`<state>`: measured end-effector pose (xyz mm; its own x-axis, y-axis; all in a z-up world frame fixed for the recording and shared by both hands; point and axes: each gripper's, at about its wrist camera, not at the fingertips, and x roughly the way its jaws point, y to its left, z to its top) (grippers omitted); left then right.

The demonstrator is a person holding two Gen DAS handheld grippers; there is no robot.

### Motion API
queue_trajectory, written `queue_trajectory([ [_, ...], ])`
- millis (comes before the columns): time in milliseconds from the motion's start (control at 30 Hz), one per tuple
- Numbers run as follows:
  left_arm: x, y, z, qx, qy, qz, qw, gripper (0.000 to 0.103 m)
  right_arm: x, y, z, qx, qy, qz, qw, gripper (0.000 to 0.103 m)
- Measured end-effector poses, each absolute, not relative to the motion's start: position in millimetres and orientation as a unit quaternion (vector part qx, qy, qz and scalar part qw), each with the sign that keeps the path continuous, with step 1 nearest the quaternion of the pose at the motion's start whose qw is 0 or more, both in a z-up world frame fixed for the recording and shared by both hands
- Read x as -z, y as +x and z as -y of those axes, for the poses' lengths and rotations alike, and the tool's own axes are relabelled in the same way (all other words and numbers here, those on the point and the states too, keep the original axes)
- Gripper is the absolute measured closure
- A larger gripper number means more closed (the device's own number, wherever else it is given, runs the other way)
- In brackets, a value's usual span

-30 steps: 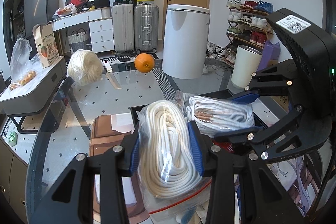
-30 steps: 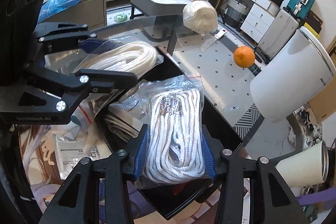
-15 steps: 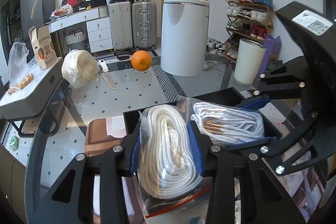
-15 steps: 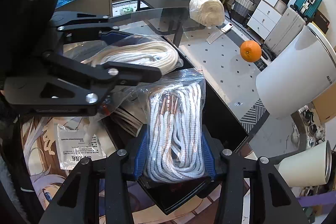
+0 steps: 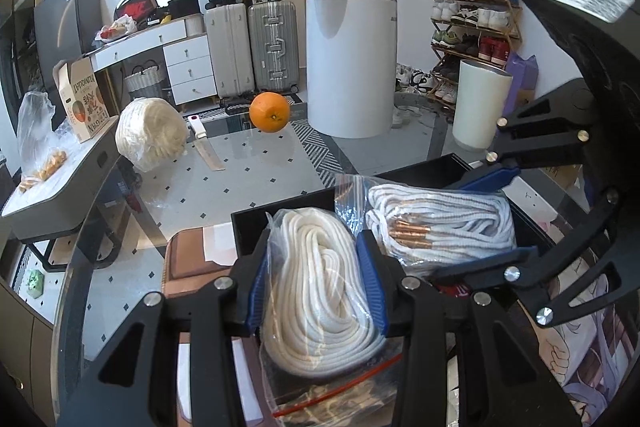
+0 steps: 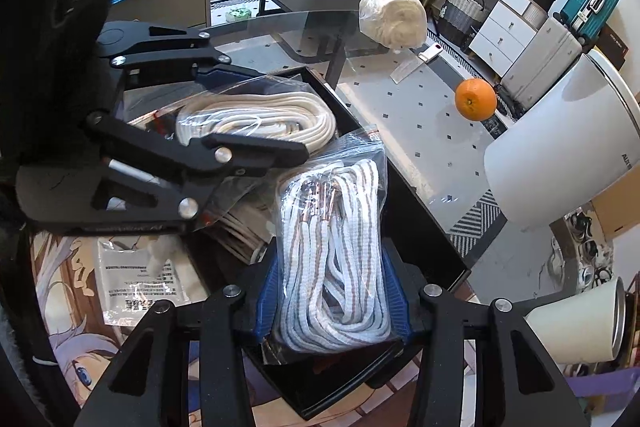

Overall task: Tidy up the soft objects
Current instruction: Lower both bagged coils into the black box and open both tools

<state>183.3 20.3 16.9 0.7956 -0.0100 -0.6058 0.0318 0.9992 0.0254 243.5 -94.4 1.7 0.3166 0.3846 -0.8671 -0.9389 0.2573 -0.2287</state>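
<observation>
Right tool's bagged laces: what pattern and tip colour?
White laces with thin brownish stripes and copper-coloured metal tips, clearest in the right wrist view.

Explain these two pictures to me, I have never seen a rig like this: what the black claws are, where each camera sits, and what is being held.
The black claws are two hand-held grippers, one in each of a person's hands. Each carries a camera looking along its fingers, so each picture shows its own claw below and the other at the side. The left hand-held gripper is shut on a bag of cream rope. The right hand-held gripper is shut on a bag of striped laces. Both hang over a black tray on a glass table, which also bears an orange.
</observation>
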Motion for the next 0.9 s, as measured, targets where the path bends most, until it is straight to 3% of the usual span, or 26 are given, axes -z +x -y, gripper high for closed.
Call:
queue_trajectory([
  [233,-14.9,183.2,-15.8,0.017,0.025,-0.320,0.947,0.063,-0.3,249.3,90.4,-0.454,-0.395,-0.351,0.718,0.055],
  [300,-16.1,183.1,-17.4,0.021,0.018,-0.323,0.946,0.061,-1.4,247.9,91.6,-0.448,-0.399,-0.344,0.722,0.049],
  [400,-18.2,182.0,-18.1,0.028,0.009,-0.329,0.944,0.056,-6.5,243.8,98.2,-0.442,-0.399,-0.329,0.733,0.031],
  [467,-21.6,177.6,-17.7,0.026,0.006,-0.328,0.944,0.041,-12.5,241.0,103.4,-0.439,-0.395,-0.315,0.743,0.027],
  [600,-28.2,165.6,-17.3,0.028,0.001,-0.319,0.947,0.033,-24.1,233.2,115.8,-0.430,-0.388,-0.299,0.758,0.023],
  [667,-31.0,158.6,-19.3,0.026,-0.005,-0.315,0.949,0.021,-28.9,229.7,124.0,-0.427,-0.380,-0.295,0.765,0.023],
  [900,-34.6,136.6,-33.2,0.008,-0.022,-0.300,0.954,0.014,-29.3,229.7,143.3,-0.392,-0.355,-0.301,0.794,0.022],
])
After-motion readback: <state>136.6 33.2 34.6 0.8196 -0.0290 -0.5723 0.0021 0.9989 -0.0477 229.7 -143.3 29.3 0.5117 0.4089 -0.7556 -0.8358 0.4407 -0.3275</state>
